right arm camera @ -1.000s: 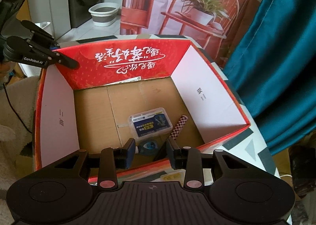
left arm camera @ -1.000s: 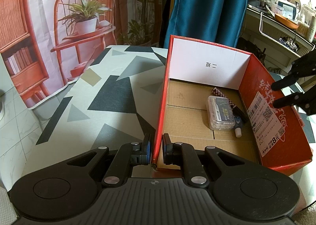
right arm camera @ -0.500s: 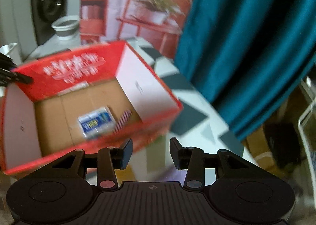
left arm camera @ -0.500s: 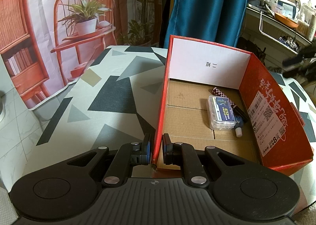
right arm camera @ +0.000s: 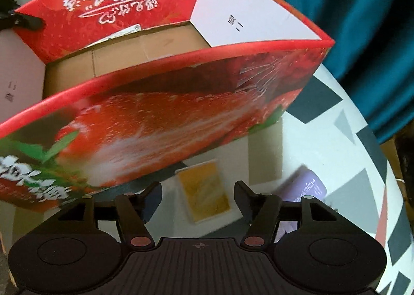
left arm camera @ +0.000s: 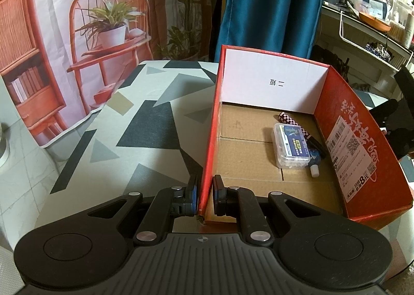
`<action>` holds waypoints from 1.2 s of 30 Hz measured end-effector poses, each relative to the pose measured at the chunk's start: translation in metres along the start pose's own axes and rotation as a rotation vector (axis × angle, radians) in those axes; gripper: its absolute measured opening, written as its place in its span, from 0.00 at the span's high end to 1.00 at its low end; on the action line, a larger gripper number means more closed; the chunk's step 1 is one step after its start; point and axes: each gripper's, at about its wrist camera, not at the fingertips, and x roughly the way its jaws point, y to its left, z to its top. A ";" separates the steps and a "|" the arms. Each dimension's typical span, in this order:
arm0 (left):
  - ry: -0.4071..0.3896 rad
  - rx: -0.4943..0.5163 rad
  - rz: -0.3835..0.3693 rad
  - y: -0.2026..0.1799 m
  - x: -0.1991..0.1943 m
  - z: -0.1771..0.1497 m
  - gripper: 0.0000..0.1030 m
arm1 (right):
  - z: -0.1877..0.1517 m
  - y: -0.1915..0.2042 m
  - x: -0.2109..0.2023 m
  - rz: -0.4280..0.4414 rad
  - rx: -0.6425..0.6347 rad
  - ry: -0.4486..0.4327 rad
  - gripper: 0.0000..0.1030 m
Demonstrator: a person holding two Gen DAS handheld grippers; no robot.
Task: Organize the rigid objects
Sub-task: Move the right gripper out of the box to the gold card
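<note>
Just outside the red box's (right arm camera: 165, 114) near wall, the yellow card (right arm camera: 204, 190) lies flat between my right gripper's (right arm camera: 198, 198) opening jaws, long axis pointing away from me, while my left gripper (left arm camera: 205, 198) pinches the box's far wall.

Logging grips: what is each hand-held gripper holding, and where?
Left hand-held gripper pinches the red box by its near wall's rim. Right hand-held gripper, opening, holds nothing.
</note>
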 end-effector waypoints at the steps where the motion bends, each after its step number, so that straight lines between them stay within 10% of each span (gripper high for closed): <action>1: 0.000 0.001 0.000 0.000 0.000 0.000 0.86 | 0.001 -0.001 0.003 -0.001 0.003 0.005 0.43; 22: 0.000 -0.001 0.001 -0.001 -0.001 -0.001 0.86 | -0.013 0.002 -0.002 0.019 0.037 0.036 0.57; 24: 0.000 -0.003 0.000 0.000 -0.001 -0.001 0.86 | -0.015 0.006 -0.007 0.008 0.014 0.023 0.74; 25: 0.000 -0.003 0.000 0.000 0.000 -0.001 0.86 | -0.015 0.007 -0.010 -0.008 0.007 0.016 1.00; 30: 0.000 -0.003 0.001 0.000 -0.001 -0.001 0.86 | -0.016 0.006 -0.023 -0.010 0.016 0.015 0.95; 36: -0.002 -0.006 0.001 0.000 0.000 0.000 0.86 | -0.017 0.007 -0.020 -0.006 0.048 -0.009 0.43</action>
